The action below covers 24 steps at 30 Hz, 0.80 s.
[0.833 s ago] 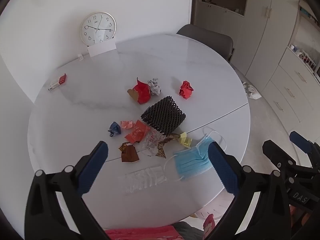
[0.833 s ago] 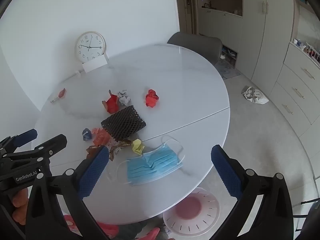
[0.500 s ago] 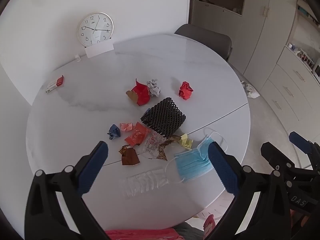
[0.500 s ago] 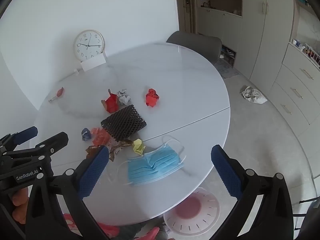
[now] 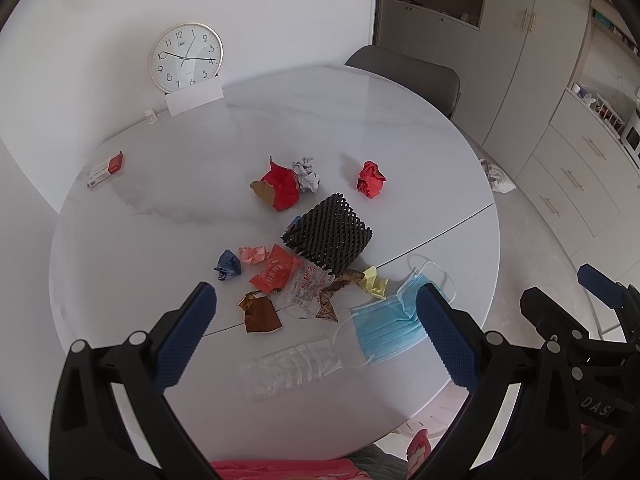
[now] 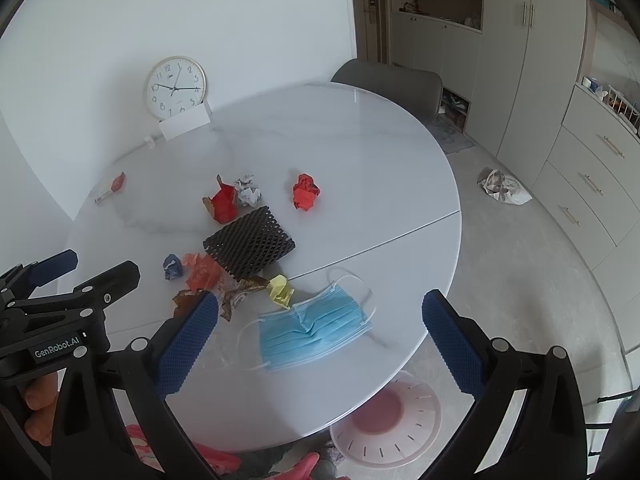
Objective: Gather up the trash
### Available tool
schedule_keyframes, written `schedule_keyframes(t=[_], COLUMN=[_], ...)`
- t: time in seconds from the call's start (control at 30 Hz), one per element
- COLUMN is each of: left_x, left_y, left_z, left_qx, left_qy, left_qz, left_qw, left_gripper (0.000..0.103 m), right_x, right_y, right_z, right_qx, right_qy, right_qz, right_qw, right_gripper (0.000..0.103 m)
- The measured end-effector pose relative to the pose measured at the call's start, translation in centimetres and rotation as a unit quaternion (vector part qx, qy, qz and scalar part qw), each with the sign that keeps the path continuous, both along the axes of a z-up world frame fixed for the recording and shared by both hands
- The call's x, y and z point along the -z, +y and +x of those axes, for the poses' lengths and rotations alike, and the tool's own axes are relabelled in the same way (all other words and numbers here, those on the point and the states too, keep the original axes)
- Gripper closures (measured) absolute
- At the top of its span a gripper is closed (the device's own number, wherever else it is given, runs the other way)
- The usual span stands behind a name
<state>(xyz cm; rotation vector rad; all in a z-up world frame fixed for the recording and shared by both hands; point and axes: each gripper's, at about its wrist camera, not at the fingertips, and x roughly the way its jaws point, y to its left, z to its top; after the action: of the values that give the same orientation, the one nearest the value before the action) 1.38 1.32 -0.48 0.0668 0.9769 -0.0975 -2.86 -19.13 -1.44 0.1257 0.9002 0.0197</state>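
Note:
Trash lies on a round white table (image 5: 160, 208): a blue face mask (image 5: 390, 326) (image 6: 314, 330), a black foam net (image 5: 329, 234) (image 6: 250, 245), a clear plastic tray (image 5: 290, 368), red paper balls (image 5: 371, 179) (image 6: 305, 191), a grey paper ball (image 5: 306, 174), a yellow scrap (image 5: 376, 280) and several wrappers (image 5: 276, 272). My left gripper (image 5: 316, 336) is open and empty above the table's near edge. My right gripper (image 6: 320, 340) is open and empty, high above the mask.
A clock (image 5: 186, 57) and a white card (image 5: 195, 100) stand at the table's far edge. A small red-white box (image 5: 106, 169) lies far left. A grey chair (image 5: 404, 76) stands behind. A pink bin (image 6: 386, 420) sits on the floor below the table; cabinets (image 6: 592, 184) stand right.
Both grippers have drifted slightly; the table scene shifted a little left in the views. Jaws stayed open and no trash moved.

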Motion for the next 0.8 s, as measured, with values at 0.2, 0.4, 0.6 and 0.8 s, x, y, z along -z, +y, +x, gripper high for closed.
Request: schedule_keyframes(t=[0.2, 0.4, 0.6, 0.8], left_x=[0.09, 0.19, 0.38, 0.39], left_y=[0.1, 0.29, 0.74, 0.98], left_z=[-0.04, -0.17, -0.47, -0.61], left_qx=[0.0, 0.0, -0.001, 0.0], left_qy=[0.0, 0.0, -0.002, -0.002], left_qz=[0.0, 0.0, 0.0, 0.001], left_qw=[1.0, 1.0, 1.0, 1.0], left_gripper=[0.007, 0.007, 0.007, 0.007], right_x=[0.16, 0.09, 0.23, 0.25], right_y=[0.22, 0.37, 0.52, 0.57], right_z=[-0.1, -0.03, -0.3, -0.53], right_qx=[0.001, 0.0, 0.0, -0.001], right_qy=[0.001, 0.002, 0.002, 0.002], right_qz=[-0.001, -0.002, -0.003, -0.003], right_qw=[1.0, 1.0, 1.0, 1.0], right_gripper=[0.002, 0.002, 0.002, 0.002])
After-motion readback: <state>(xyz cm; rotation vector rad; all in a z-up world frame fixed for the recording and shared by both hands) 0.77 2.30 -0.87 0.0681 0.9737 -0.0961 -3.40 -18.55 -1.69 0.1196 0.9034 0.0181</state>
